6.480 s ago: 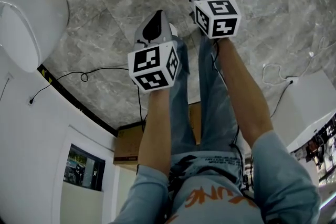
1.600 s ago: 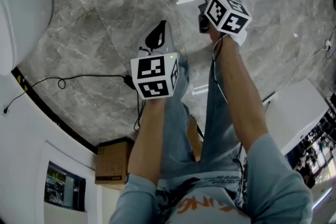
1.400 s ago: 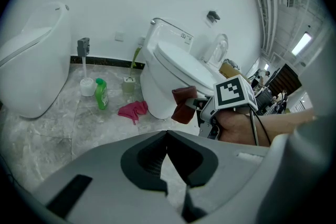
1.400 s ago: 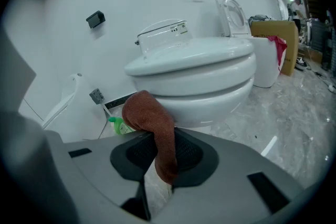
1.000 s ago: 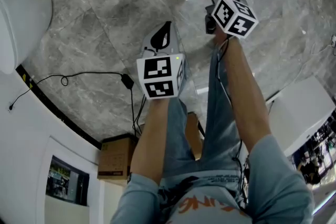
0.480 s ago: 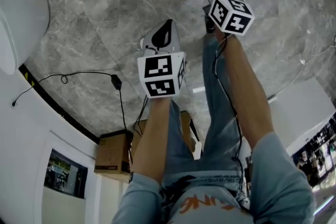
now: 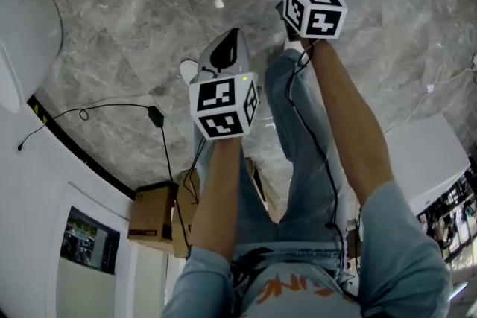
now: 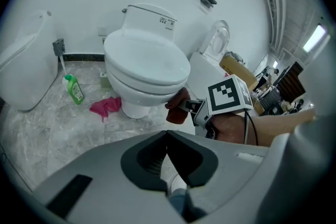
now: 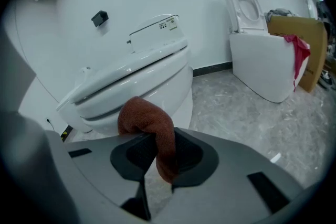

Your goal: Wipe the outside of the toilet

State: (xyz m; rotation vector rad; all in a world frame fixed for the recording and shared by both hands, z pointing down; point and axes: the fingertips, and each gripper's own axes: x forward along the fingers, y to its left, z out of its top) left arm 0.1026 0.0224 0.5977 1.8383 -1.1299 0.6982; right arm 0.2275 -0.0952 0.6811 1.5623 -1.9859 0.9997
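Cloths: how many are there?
3. A brown cloth in the right tool, a pink cloth on the floor by the near toilet, a red cloth at the far toilet. Others may be hidden.

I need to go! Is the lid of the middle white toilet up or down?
Down: the white plastic lid lies flat, fully closed.

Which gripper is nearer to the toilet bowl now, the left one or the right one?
Right. The right gripper holds its brown cloth at the toilet bowl's side; the left gripper is farther back over the floor, apart from the bowl.
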